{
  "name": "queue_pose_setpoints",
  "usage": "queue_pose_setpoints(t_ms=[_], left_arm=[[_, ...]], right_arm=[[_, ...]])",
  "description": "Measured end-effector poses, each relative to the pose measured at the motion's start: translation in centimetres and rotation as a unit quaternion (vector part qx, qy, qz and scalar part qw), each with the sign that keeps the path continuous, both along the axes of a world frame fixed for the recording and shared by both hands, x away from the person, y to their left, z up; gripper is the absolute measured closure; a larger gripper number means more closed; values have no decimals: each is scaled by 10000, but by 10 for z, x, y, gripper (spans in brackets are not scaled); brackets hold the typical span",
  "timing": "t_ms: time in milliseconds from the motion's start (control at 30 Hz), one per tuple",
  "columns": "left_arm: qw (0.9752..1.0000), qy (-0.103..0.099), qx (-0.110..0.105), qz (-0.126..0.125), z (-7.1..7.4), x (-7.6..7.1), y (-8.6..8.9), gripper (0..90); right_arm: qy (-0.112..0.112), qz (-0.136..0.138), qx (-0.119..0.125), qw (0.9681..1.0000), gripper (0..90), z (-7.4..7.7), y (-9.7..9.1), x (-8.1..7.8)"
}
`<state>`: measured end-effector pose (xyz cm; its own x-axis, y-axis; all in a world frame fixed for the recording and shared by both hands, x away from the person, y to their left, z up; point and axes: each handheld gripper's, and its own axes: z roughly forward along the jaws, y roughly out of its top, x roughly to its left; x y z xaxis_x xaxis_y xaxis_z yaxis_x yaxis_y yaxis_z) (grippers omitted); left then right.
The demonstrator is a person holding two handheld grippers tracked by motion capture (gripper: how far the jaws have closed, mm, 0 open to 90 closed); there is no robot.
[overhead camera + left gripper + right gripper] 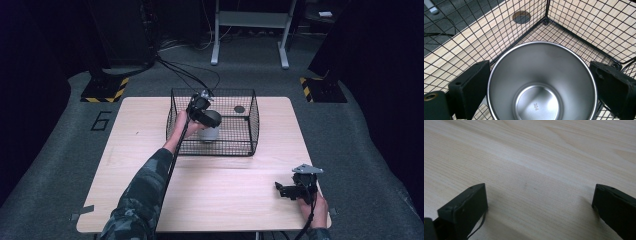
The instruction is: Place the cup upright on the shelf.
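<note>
Left gripper [209, 116]: inside the wire basket [252, 107], held over the steel cup [210, 131]. In the left gripper view its jaws stand one on each side of the cup's rim [541, 82]; whether the pads press the metal or sit just clear, I cannot tell.
Steel cup: upright on the basket floor, in the left half of the basket, mouth up and empty, with "304" stamped on its bottom.
Basket: black wire, open at the top, on the far half of the wooden table [150, 150]; a dark round disc [239, 109] lies by its far wall, to the right of the cup.
Right gripper [286, 190]: well in front of the basket, near the table's near right corner, low over bare wood [536, 170], jaws spread wide with nothing between them.
Progress: the cup is already inside the basket and standing on its floor. Judging from that, the work is either setting it down, with only letting go and pulling the hand out left, or taking it up, with the whole lift still ahead. The pictures do not settle which.
</note>
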<state>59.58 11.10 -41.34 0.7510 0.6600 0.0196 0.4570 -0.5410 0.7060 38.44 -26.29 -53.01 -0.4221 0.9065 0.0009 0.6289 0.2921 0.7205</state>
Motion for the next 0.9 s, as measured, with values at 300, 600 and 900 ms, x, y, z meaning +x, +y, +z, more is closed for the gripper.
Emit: queue_pose_setpoints(t_ms=[300, 600, 900], left_arm=[[9999, 79, 58, -26, -5, 2, -1, 64], [9999, 77, 140, -24, -7, -3, 3, 61], [9999, -31, 29, 148, -5, -6, 5, 33]], right_arm=[[-14, -1, 2, 10000, 0, 0, 0, 0], [-5, 48, -34, 10000, 0, 0, -1, 0], [1, 48, -37, 10000, 0, 0, -1, 0]])
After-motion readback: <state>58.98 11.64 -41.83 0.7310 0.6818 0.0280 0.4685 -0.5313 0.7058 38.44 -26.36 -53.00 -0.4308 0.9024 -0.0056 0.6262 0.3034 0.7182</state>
